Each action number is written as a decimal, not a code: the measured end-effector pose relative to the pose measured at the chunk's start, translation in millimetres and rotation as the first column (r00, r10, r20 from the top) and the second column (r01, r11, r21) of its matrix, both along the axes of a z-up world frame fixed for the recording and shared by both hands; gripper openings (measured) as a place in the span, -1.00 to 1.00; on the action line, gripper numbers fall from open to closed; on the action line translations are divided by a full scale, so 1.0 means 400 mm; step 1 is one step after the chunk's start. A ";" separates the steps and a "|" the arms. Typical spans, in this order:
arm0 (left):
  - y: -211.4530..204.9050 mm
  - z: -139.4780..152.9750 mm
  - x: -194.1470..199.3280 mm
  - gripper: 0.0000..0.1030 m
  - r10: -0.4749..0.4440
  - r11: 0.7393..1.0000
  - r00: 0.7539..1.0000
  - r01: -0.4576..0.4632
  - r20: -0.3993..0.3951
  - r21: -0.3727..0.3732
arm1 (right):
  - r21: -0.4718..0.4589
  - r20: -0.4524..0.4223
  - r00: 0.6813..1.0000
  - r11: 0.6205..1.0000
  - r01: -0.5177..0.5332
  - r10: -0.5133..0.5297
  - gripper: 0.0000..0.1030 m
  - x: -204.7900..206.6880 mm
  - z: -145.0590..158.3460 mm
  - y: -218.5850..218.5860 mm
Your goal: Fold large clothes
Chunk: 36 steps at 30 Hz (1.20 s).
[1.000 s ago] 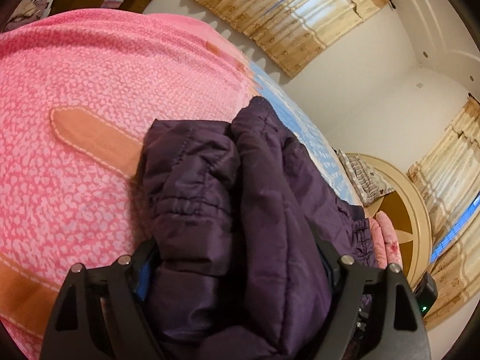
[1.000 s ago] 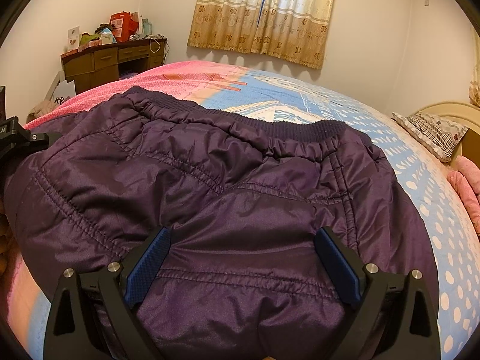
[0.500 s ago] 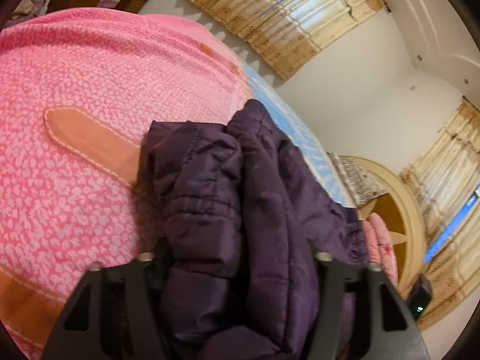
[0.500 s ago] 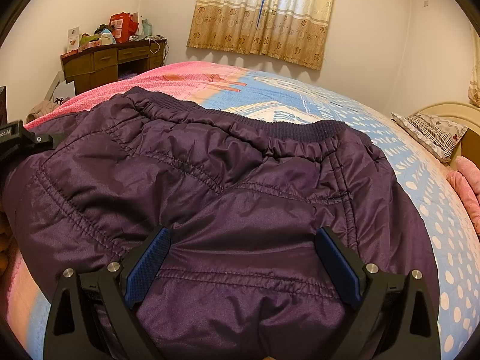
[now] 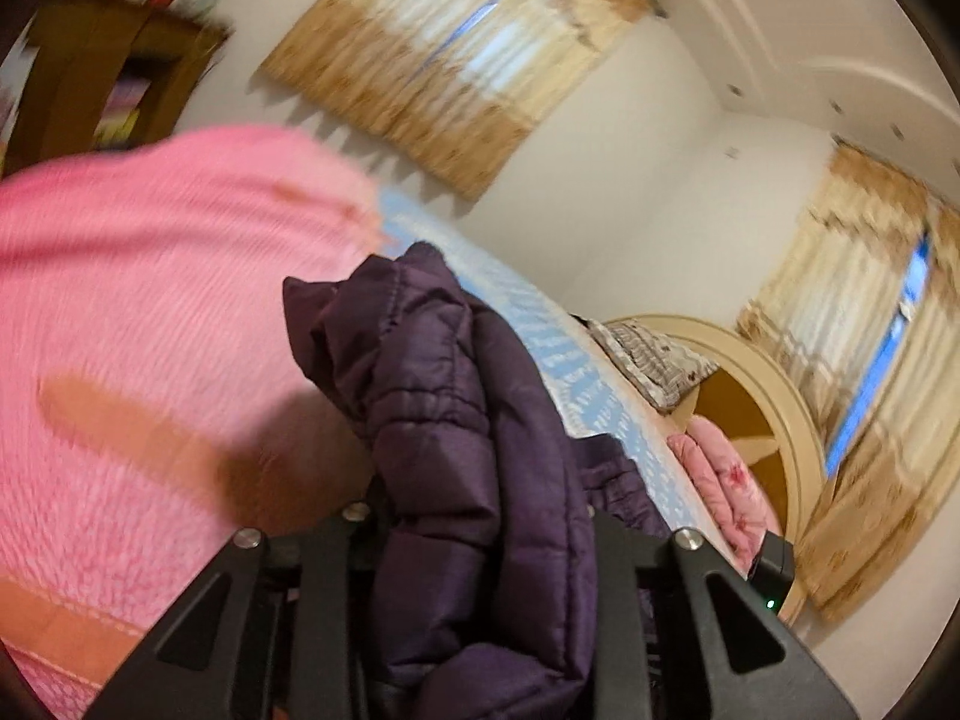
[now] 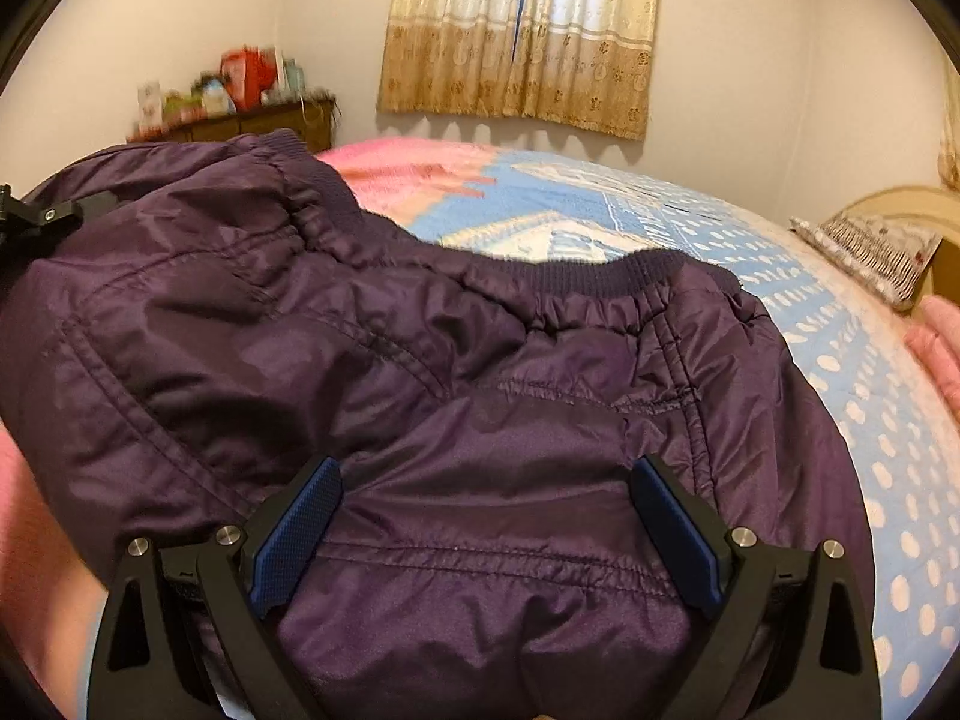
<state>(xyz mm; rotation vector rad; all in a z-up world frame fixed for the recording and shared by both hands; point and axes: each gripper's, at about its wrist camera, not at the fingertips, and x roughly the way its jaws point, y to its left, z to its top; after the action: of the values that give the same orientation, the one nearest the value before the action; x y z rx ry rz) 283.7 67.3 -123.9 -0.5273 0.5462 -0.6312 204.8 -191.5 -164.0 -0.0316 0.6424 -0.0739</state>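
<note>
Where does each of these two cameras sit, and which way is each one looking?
Left wrist: on the left gripper, facing along the bed toward the headboard; its jaws are closing on a bunched jacket edge.
Right wrist: on the right gripper, facing across the jacket toward the curtain; open jaws straddle fabric.
Shared: jacket, bed, curtain.

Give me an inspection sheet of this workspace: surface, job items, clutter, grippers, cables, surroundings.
Surface: bed with a pink and blue patterned cover.
Job's things: one purple padded jacket, spread on the bed, its left side raised off the cover.
Clutter: folded pink bedding and a patterned pillow at the headboard end.
Grippers: left gripper closing, with a bunched fold of jacket between its fingers; right gripper open over the jacket, fingers wide apart.
Cables: nothing seen.
Surroundings: wooden desk with blurred items on top, curtains, headboard.
</note>
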 end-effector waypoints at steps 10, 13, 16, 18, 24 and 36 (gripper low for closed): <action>-0.213 0.177 -0.052 -0.47 -0.110 0.971 0.975 0.064 0.191 0.231 | 0.261 0.152 0.982 0.963 0.069 -0.111 0.89 -0.092 0.091 -0.168; -0.287 0.197 -0.075 -0.47 -0.162 0.947 0.957 0.082 0.241 0.311 | 0.322 0.173 0.963 0.936 0.143 -0.207 0.89 -0.128 0.097 -0.252; -0.376 0.201 -0.106 -0.47 -0.227 0.908 0.931 0.097 0.284 0.407 | 0.367 0.166 0.942 0.905 0.217 -0.293 0.89 -0.157 0.095 -0.344; -0.434 0.200 -0.118 -0.47 -0.265 0.883 0.916 0.106 0.300 0.457 | 0.392 0.159 0.928 0.884 0.254 -0.337 0.89 -0.176 0.092 -0.405; -0.622 0.143 -0.171 -0.42 -0.387 0.743 0.855 0.067 0.346 0.666 | 0.442 0.172 0.902 0.849 0.289 -0.396 0.90 -0.270 0.105 -0.538; -0.777 -0.005 -0.292 -0.29 -0.559 0.515 0.693 -0.138 0.454 0.846 | 0.506 0.138 0.990 0.859 -0.078 0.009 0.89 -0.184 0.303 -0.626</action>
<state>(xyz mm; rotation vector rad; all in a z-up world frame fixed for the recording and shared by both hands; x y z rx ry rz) 167.1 -243.4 -125.7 0.7617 0.1252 -0.6804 131.4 -441.9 -42.7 0.4718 0.5122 0.1404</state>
